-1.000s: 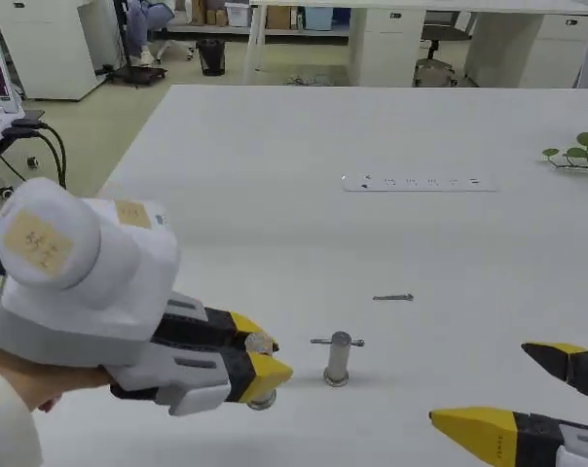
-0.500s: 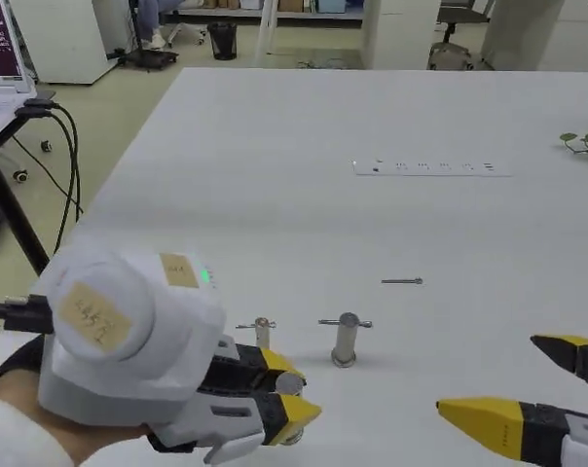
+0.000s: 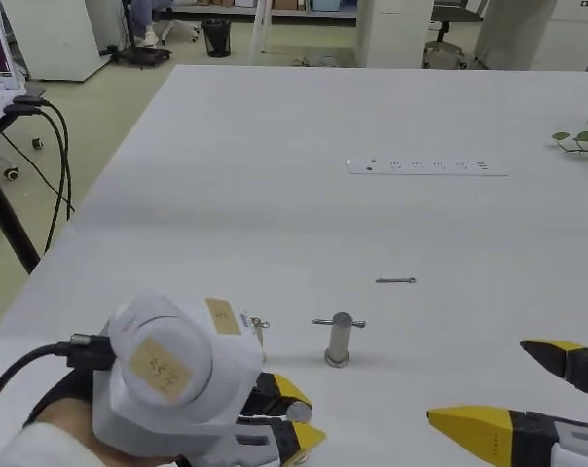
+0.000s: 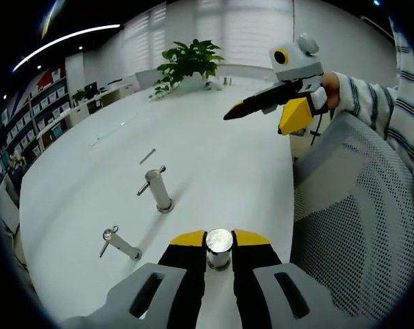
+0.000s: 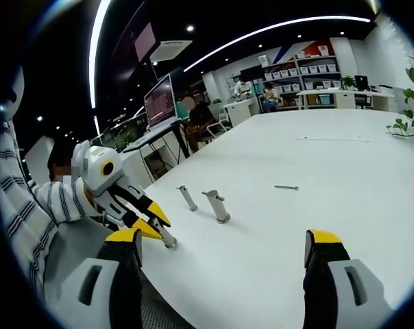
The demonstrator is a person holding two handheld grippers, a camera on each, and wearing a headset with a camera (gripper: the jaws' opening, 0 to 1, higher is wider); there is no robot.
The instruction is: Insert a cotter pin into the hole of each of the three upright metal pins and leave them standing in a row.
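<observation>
My left gripper (image 3: 299, 422) is shut on a bare upright metal pin (image 3: 296, 412) near the table's front edge. In the left gripper view that pin (image 4: 219, 247) sits between the yellow-tipped jaws. Beyond it stand two pins that each carry a cotter pin: one (image 3: 340, 339) in the middle, the other (image 3: 259, 325) partly behind my left gripper. A loose cotter pin (image 3: 395, 281) lies flat farther back. My right gripper (image 3: 477, 384) is open and holds nothing at the front right. In its own view the held pin (image 5: 167, 236) is at the left, by the left gripper (image 5: 149, 218).
A white power strip (image 3: 425, 166) lies across the far middle of the white table (image 3: 275, 195). A green plant (image 3: 581, 136) is at the far right edge. A mesh chair (image 4: 358, 205) stands close behind the front table edge. Cables (image 3: 51, 165) hang at the left.
My left gripper has drawn its pin back toward the front edge, uncovering the left pin with its cotter. The right gripper has stayed open in about the same place.
</observation>
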